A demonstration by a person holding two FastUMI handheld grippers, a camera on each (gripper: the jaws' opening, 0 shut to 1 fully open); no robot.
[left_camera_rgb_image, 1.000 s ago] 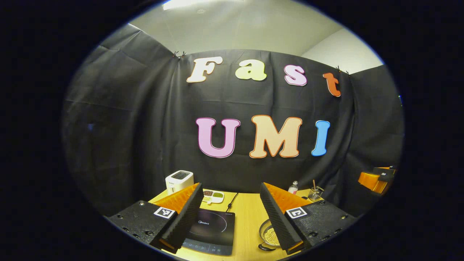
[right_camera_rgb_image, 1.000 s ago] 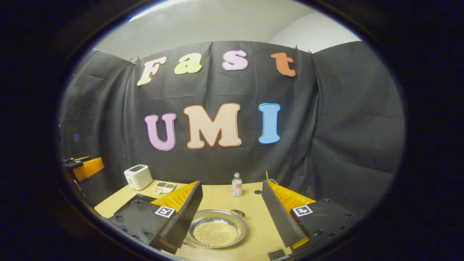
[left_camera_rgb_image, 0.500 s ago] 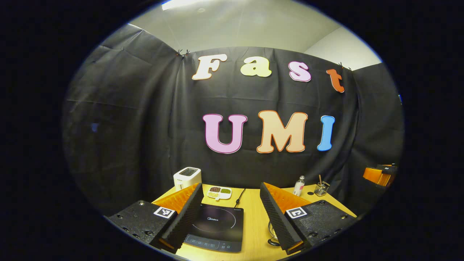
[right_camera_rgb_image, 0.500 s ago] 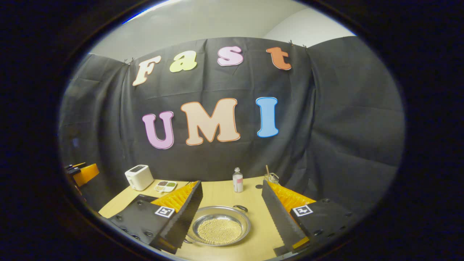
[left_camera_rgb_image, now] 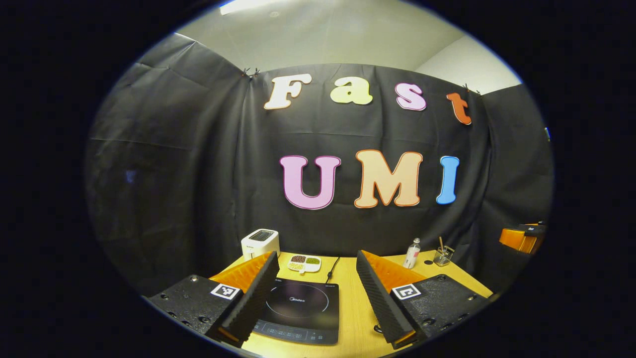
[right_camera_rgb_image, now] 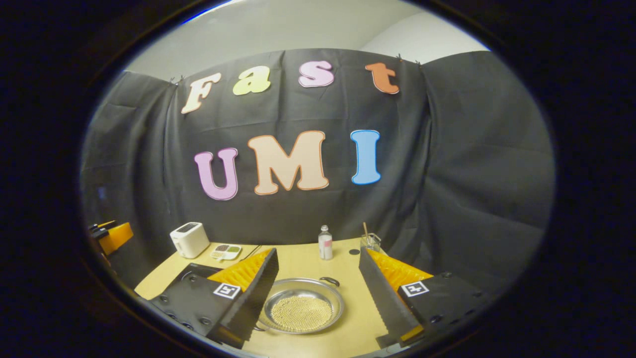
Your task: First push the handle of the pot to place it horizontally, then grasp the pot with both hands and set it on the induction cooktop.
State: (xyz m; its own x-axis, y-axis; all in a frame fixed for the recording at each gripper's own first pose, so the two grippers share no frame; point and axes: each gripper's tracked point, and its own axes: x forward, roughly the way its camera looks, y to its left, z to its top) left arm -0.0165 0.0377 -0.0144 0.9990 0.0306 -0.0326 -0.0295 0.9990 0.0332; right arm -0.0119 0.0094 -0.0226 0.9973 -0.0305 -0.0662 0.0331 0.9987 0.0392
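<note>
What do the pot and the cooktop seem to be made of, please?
The pot looks like polished metal, probably steel: silvery and reflective. The cooktop seems to have a glossy black glass top, though the look leaves that open.

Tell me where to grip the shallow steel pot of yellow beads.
Take the shallow steel pot by its two small black loop handles, one gripper from each side. The wall is low and the bowl wide and full, so probably a single rim pinch would tip it. Both grippers stand open.
</note>
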